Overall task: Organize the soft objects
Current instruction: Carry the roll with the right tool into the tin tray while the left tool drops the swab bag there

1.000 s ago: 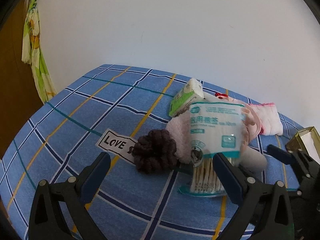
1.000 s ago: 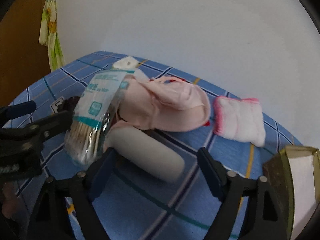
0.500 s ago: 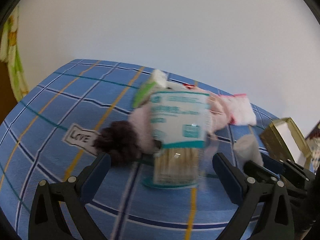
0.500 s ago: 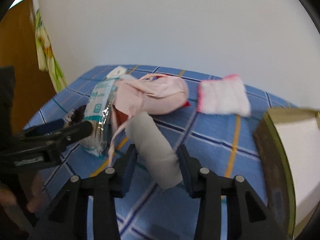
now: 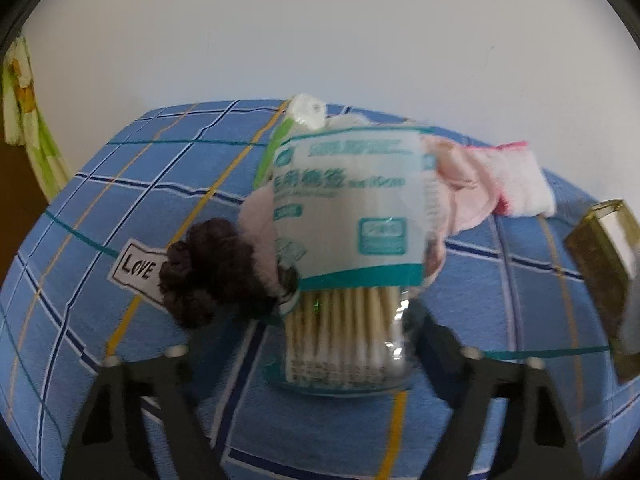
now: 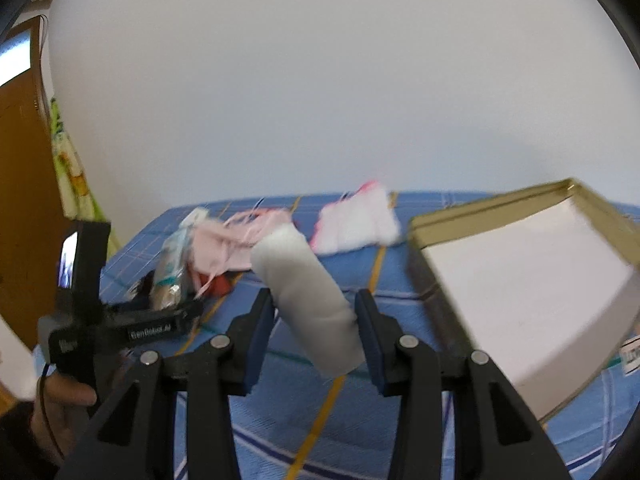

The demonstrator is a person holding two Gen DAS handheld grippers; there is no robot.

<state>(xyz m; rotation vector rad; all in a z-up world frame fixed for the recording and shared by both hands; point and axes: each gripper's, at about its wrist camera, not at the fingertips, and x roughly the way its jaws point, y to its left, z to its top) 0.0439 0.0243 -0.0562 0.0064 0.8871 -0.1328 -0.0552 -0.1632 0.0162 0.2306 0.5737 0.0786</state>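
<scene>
Blue plaid cloth [image 6: 280, 420]; grey roll [image 6: 308, 300] clenched in right tongs [image 6: 316, 332], left tongs [image 5: 298, 348] closing around swab pack [image 5: 348, 248].

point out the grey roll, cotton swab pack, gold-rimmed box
grey roll [image 6: 308, 300]: right wrist view, mid-body.
cotton swab pack [image 5: 348, 216]: left wrist view, printed label.
gold-rimmed box [image 6: 492, 204]: right wrist view, far rim.

Grey cloth roll [image 6: 310, 304] tilted, aloft; cotton swab pack [image 5: 347, 248] upright against pink garments [image 5: 460, 188]
</scene>
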